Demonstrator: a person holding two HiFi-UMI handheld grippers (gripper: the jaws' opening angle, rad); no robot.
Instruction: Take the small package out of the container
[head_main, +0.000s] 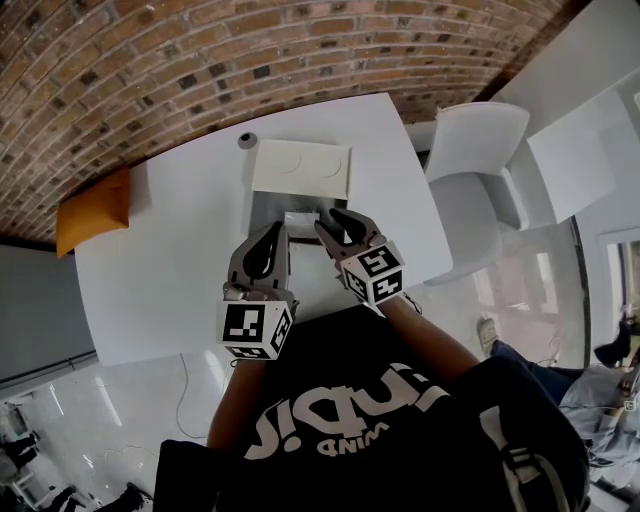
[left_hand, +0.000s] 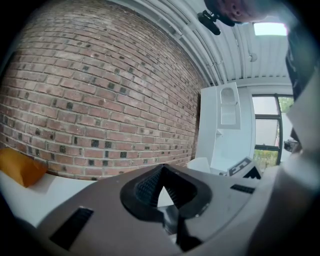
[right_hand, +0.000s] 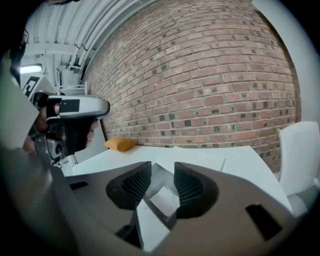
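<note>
Small package (head_main: 300, 217) lying in grey container (head_main: 262, 212), centre frame; reach stage. Right hand-held gripper (head_main: 331, 222) wide, lined up on it; left hand-held gripper (head_main: 274, 230) closed, empty. Next: lower, pinch squarely.

The container (head_main: 268, 212) is a grey open-topped box, with its white lid (head_main: 300, 168) lying flat on the far side. The small package (right_hand: 162, 199), a pale flat square, lies tilted inside it. It sits just beyond the right gripper (right_hand: 162, 166), framed between that gripper's spread jaws and untouched.
</note>
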